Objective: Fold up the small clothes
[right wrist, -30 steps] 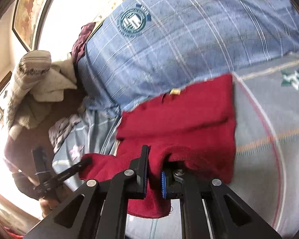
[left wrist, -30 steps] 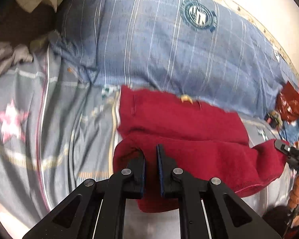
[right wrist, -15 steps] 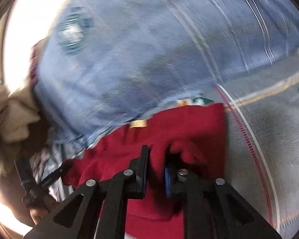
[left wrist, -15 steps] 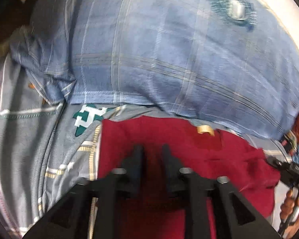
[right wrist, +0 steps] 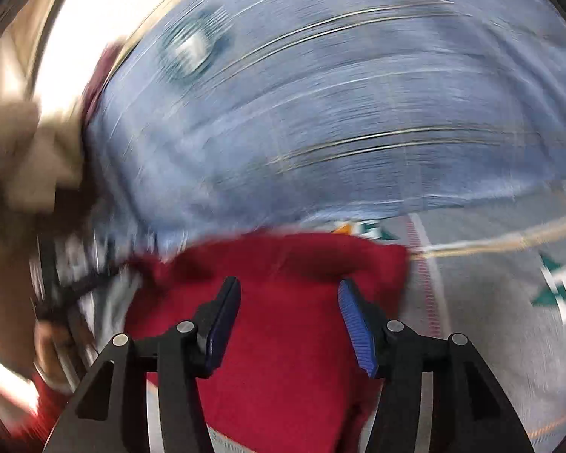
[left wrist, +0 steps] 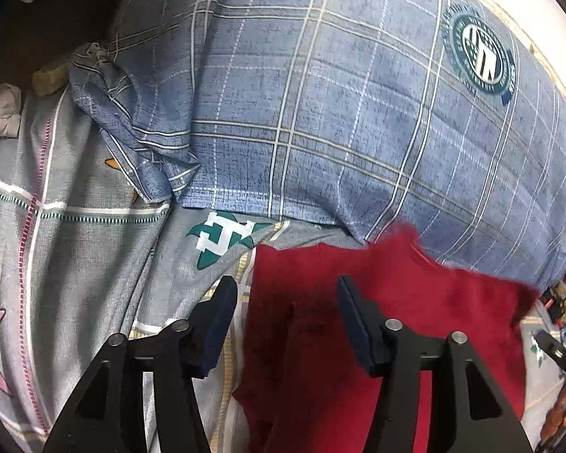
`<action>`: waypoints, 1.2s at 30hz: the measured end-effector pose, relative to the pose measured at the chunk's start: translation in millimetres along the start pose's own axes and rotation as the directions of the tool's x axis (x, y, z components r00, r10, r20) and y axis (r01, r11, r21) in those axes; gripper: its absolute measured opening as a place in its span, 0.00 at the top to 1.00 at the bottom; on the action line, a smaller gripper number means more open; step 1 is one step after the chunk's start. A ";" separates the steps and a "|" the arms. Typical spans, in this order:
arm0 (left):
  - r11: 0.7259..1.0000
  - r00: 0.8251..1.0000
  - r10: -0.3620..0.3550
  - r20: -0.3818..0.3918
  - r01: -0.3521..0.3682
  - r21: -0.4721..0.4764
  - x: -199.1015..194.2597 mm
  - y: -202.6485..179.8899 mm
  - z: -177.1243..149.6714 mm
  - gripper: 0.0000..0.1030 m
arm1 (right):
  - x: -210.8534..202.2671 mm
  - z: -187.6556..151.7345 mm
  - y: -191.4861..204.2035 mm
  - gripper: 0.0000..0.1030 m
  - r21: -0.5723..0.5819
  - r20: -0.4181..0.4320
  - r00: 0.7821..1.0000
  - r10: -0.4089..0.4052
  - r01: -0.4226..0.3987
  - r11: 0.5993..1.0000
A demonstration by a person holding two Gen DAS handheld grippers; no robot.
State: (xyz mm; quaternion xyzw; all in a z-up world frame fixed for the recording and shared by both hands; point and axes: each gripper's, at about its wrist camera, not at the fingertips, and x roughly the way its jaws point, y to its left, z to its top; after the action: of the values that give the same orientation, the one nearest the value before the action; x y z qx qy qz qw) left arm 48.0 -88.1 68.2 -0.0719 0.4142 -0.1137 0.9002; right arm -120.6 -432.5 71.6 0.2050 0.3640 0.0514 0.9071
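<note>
Red garment (left wrist: 415, 313) lay flat on the bed (left wrist: 94, 249), far edge at the blue pillow (left wrist: 320, 113), long axis unclear. Left tongs (left wrist: 283, 315) and right tongs (right wrist: 288, 317) were opening, released, gripping nothing.

Blue plaid pillow (left wrist: 339, 113) lies on grey patterned bedsheet (left wrist: 75, 256), touching it.
</note>
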 end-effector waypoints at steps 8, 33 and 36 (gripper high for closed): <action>0.994 0.984 0.086 -0.155 -0.075 0.080 49.0 -4.0 -12.4 0.45 | 126.2 29.9 -23.7 0.46 0.026 -0.148 0.942 -0.302 0.309 0.951; 0.994 0.986 0.098 -0.133 -0.104 -0.034 -14.8 39.8 -50.7 0.36 | 246.3 22.4 199.2 0.30 -0.041 -0.369 0.927 0.067 -0.088 0.995; 0.992 0.984 0.126 -0.124 -0.128 -0.010 -12.3 41.2 -46.3 0.36 | 264.3 16.9 211.1 0.93 -0.152 -0.373 0.927 -0.046 -0.013 0.988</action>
State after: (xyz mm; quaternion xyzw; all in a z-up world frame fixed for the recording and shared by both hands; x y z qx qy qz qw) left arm 10.9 -46.7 38.0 -0.0464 0.4735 -0.0566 0.8777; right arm 95.6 -181.8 0.0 0.1187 0.5273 0.1095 0.8342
